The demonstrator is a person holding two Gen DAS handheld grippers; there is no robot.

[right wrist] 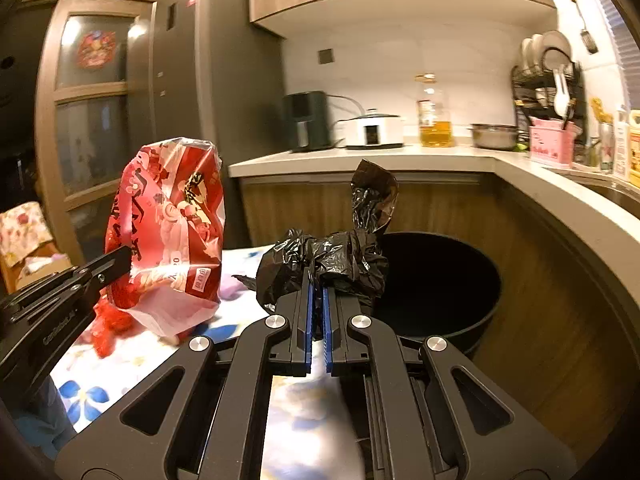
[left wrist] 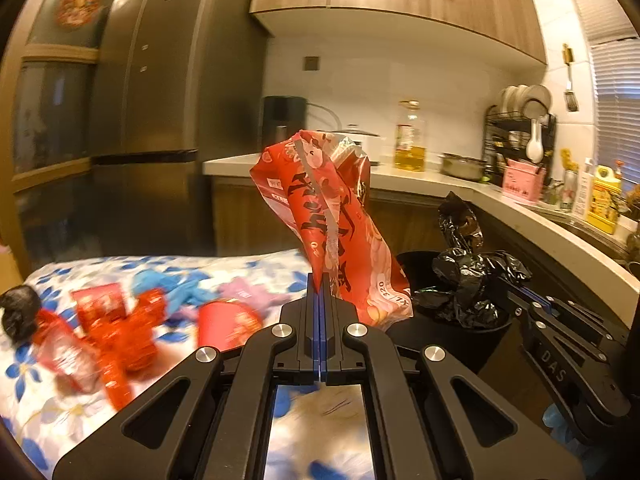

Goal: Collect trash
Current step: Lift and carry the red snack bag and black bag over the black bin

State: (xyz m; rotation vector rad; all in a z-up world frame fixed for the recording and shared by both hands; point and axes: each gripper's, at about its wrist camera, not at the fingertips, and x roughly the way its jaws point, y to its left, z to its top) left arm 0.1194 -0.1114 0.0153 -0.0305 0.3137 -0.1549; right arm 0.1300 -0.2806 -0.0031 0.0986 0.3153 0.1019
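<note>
My left gripper (left wrist: 321, 280) is shut on a corner of a red printed plastic bag (left wrist: 336, 216), which stands up above the fingers; the same red bag (right wrist: 168, 220) shows at the left of the right wrist view. My right gripper (right wrist: 318, 280) is shut on a crumpled black plastic bag (right wrist: 340, 256), held just left of the black trash bin (right wrist: 452, 280). In the left wrist view the black bag (left wrist: 468, 276) hangs over the bin (left wrist: 420, 264), with the right gripper (left wrist: 516, 296) behind it. More red wrappers (left wrist: 120, 320), a red cup (left wrist: 224, 324) and blue and pink scraps lie on the flowered tablecloth (left wrist: 80, 272).
A curved pale countertop (right wrist: 520, 168) wraps around the bin, carrying an oil bottle (right wrist: 434, 116), a white cooker (right wrist: 374, 130), a metal pot (right wrist: 494, 136), a pink box (right wrist: 550, 146) and a dish rack (right wrist: 548, 80). A tall grey fridge (left wrist: 160, 120) stands at the left.
</note>
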